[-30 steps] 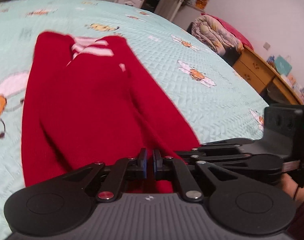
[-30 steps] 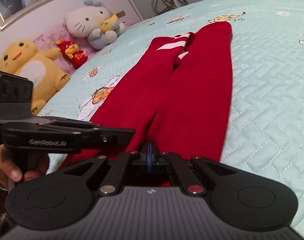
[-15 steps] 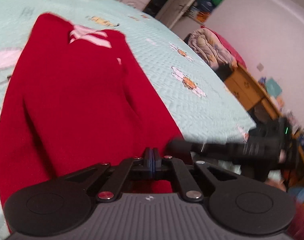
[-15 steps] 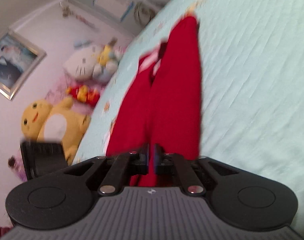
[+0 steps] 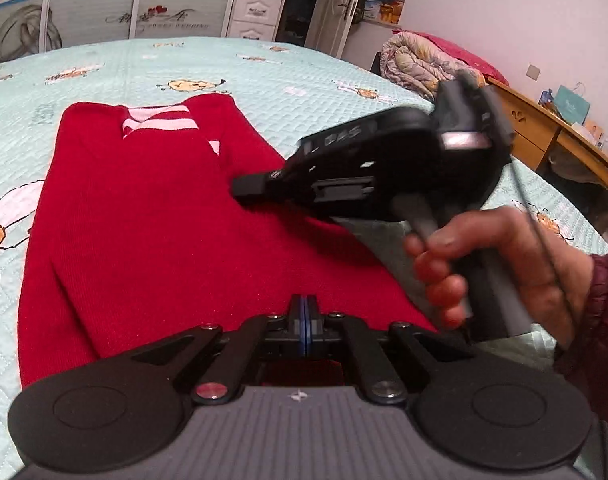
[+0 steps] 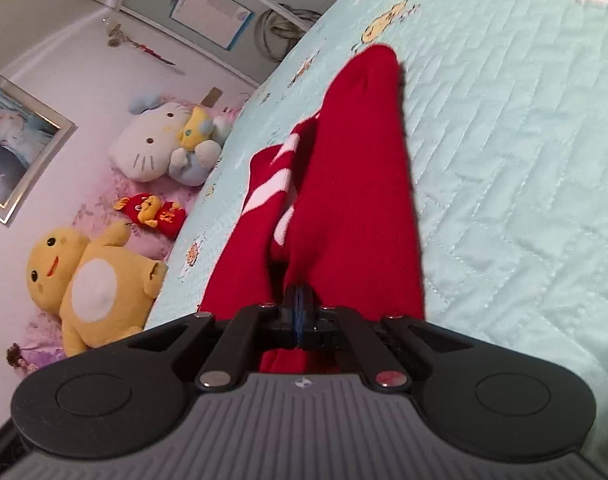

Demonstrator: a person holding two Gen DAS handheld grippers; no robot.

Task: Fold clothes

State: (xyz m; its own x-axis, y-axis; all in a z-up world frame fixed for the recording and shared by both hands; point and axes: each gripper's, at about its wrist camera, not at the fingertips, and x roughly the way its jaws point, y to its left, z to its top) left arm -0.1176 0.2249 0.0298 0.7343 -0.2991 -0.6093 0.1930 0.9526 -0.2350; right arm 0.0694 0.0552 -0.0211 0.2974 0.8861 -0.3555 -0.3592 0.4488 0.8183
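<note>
**Right hand swings in over the red sweater**

Since a second ago my right hand-held gripper (image 5: 247, 189) has swung from low at the right edge of the left camera's view up and across. It now hangs over the right-hand side of the red sweater (image 5: 163, 220), fingers pointing left, blurred. My right hand (image 5: 504, 264) is wrapped round its handle, with a dark red sleeve (image 5: 600, 320) at the wrist. The right camera's view has tipped over, and my left hand-held gripper, which stood at its left a second ago, is gone from it.

The sweater has stayed where it was. It lies flat and lengthwise on the bed (image 5: 304, 76), on the pale green quilted cover with its little bee prints. The white-striped collar (image 5: 159, 122) is at the far end and the near hem runs under my left fingertips. From the right camera the sweater (image 6: 356, 184) stretches away as a long narrow shape.

My left hand-held gripper (image 5: 304, 312) has its jaws pressed together, blue pads meeting, right over the near hem. I cannot tell whether any cloth is nipped between them.

My right hand-held gripper (image 6: 299, 304) has just had its jaws ease apart a hair, yet the pads look all but together. I see nothing between them, and the red knit lies beyond and below.

Off the bed's far side sit a yellow plush toy (image 6: 91, 284), a white cat plush (image 6: 151, 148) and a small red toy (image 6: 149, 210). A rolled quilt (image 5: 420, 60) lies past the bed in the left view.
</note>
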